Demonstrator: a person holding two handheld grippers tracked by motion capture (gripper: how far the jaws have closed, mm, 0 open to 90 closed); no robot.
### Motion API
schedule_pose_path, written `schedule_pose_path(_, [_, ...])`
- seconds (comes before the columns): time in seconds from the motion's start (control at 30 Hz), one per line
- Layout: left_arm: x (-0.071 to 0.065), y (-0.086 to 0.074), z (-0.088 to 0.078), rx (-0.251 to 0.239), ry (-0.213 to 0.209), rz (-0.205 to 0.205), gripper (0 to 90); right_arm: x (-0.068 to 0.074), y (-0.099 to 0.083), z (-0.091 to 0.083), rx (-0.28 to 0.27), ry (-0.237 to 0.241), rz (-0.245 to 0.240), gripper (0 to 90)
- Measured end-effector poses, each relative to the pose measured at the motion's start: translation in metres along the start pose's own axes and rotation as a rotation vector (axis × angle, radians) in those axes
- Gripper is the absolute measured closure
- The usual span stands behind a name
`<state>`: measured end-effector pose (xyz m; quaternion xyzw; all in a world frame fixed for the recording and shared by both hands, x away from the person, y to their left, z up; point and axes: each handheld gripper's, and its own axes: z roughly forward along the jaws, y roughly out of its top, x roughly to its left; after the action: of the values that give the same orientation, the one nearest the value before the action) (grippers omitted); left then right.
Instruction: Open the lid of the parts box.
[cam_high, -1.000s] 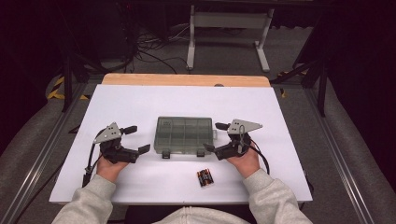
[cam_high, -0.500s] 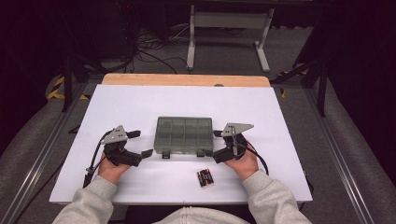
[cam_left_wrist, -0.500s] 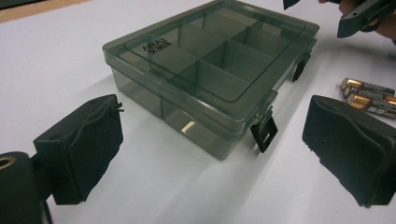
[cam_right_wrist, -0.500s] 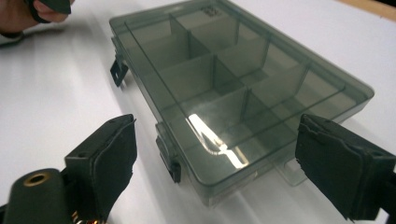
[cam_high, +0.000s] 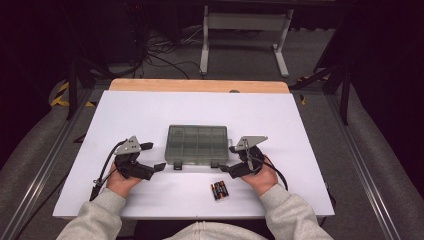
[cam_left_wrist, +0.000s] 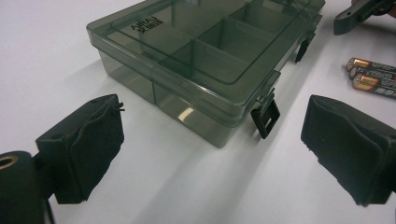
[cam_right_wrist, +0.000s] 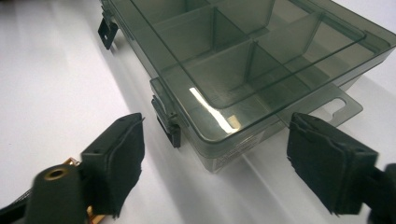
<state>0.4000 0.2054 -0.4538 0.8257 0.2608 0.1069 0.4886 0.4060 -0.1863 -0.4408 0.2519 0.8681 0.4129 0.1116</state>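
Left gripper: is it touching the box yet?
Apart. In the left gripper view, white table shows between both black pads of the left gripper and the box; its jaws stand wide open, short of the near corner and its latch.

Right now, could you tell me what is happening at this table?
A person holds the left gripper and the right gripper, one at each end of a closed, smoky clear compartment box on the white table. Both sets of jaws stand open and grip nothing. The box's two black latches face the person, and a few batteries lie loose near the right hand.
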Motion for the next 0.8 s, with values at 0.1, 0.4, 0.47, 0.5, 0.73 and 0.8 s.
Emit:
schedule_pose_path(0.1, [-0.0009, -0.0001, 0.0003, 0.005, 0.005, 0.004, 9.4, 0.0000, -0.0003, -0.0008, 0.007, -0.003, -0.003, 27.6])
schedule_pose_path(0.4, [-0.0027, -0.0006, 0.0024, 0.034, 0.030, 0.025, 29.5, -0.0005, -0.0026, -0.0040, 0.021, -0.024, -0.005, 44.5])
schedule_pose_path(0.47, [-0.0014, -0.0014, 0.0030, 0.046, 0.032, 0.019, 34.1, -0.0005, -0.0033, -0.0037, 0.028, -0.028, -0.006, 47.0])
schedule_pose_path(0.5, [-0.0011, -0.0017, 0.0033, 0.050, 0.027, 0.018, 36.7, -0.0006, -0.0034, -0.0037, 0.029, -0.030, -0.006, 48.3])
schedule_pose_path(0.73, [-0.0024, -0.0021, 0.0055, 0.078, 0.009, 0.041, 52.9, -0.0003, -0.0041, -0.0042, 0.034, -0.028, -0.011, 53.9])
schedule_pose_path(0.8, [-0.0029, -0.0024, 0.0063, 0.088, 0.008, 0.043, 56.4, 0.0000, -0.0041, -0.0044, 0.034, -0.028, -0.011, 54.7])
